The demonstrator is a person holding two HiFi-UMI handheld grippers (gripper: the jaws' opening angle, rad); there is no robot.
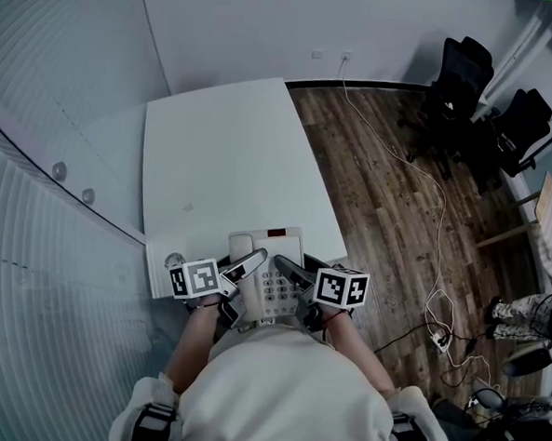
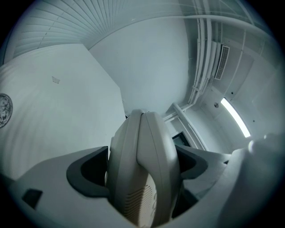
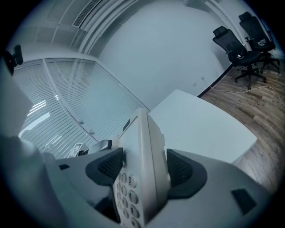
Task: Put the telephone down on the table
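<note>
Holding the desk telephone (image 1: 272,247) at the table's (image 1: 233,156) near edge
The left gripper (image 1: 242,267) is clamping its handset (image 2: 142,169), the right gripper (image 1: 294,274) its keypad (image 3: 127,191) side, balancing it level

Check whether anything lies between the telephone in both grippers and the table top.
Nothing visible does. The telephone, clamped by the left gripper and right gripper, is at the near edge of the table; the top ahead is bare but for a flat round mark by the left gripper.
</note>
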